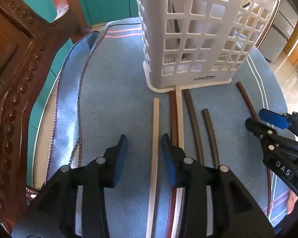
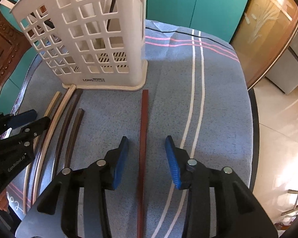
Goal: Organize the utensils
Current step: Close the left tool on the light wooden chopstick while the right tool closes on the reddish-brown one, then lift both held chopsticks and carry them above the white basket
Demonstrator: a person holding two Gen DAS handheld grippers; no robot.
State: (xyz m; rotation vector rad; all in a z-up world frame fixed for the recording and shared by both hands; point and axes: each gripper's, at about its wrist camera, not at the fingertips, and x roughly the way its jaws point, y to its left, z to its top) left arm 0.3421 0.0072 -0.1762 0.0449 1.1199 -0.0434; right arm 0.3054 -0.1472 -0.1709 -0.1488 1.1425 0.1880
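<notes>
Several chopsticks lie side by side on a blue cloth in front of a white lattice utensil basket (image 1: 190, 39) (image 2: 93, 39). My left gripper (image 1: 144, 138) is open, its jaws on either side of a cream chopstick (image 1: 155, 130). A red-brown (image 1: 173, 117), a second cream (image 1: 179, 115) and two dark chopsticks (image 1: 192, 119) lie just right of it. My right gripper (image 2: 147, 140) is open, its jaws on either side of a lone red-brown chopstick (image 2: 143, 130); it also shows in the left wrist view (image 1: 246, 99). A dark chopstick stands inside the basket (image 2: 111, 13).
The blue cloth (image 2: 218, 99) with white and pink stripes covers a round table. A carved wooden chair back (image 1: 12, 83) stands at the left. Teal cabinet doors (image 2: 192, 4) are behind the table. The table edge drops to a tiled floor (image 2: 278, 119) on the right.
</notes>
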